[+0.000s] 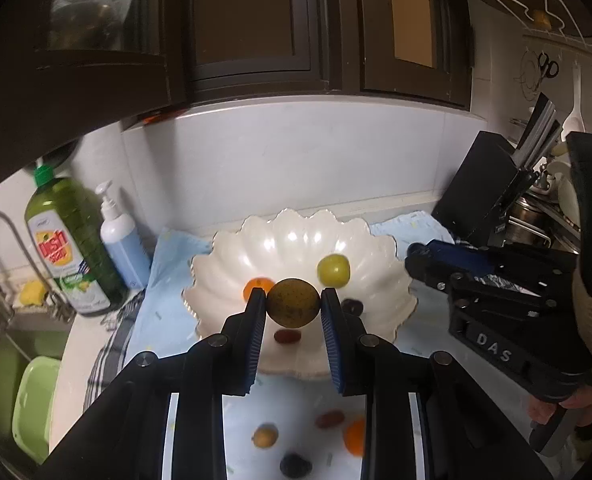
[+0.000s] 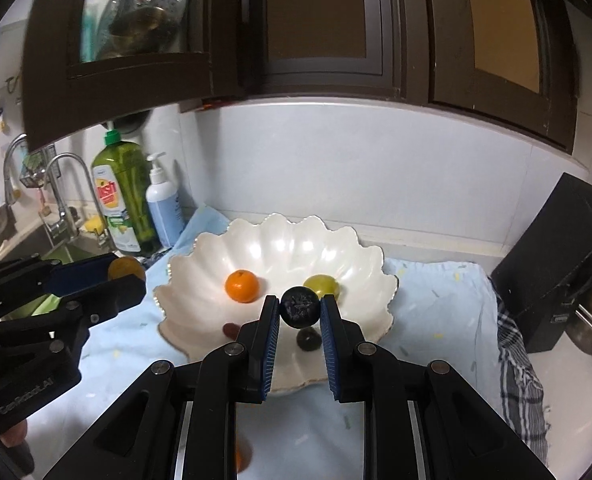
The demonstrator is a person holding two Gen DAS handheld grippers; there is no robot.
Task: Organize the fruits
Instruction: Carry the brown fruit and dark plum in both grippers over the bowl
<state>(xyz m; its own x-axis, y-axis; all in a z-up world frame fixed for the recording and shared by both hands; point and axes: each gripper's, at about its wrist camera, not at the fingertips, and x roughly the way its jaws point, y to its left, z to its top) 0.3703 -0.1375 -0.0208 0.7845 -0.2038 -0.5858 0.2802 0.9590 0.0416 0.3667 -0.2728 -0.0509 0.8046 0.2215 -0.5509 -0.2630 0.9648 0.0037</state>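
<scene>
The left hand-held gripper [image 1: 294, 302] is clamped on a round brownish-yellow speckled fruit [image 1: 293, 303], held above the near side of a white scalloped bowl [image 1: 232, 264] that sits on a light blue cloth [image 1: 172, 256] spread over the table. The right hand-held gripper [image 2: 299, 307] is clamped on a dark, almost black fruit [image 2: 299, 306], also raised over the bowl's near rim. Inside the bowl lie a small orange citrus [image 2: 242, 286], a green-yellow fruit [image 2: 322, 285], a dark fruit [image 2: 309, 339] and a reddish fruit [image 1: 287, 336]. On the cloth in front of the bowl, blurred in the left wrist view, lie a yellowish fruit [image 1: 264, 436], a reddish one [image 1: 329, 419], an orange one [image 1: 355, 437] and a dark one [image 1: 295, 465]. A green dish soap bottle [image 1: 70, 240] and a white pump bottle [image 1: 119, 240] stand left of the bowl beside the sink faucet [image 2: 70, 184]; a black knife block [image 1: 483, 188] stands to the right.
</scene>
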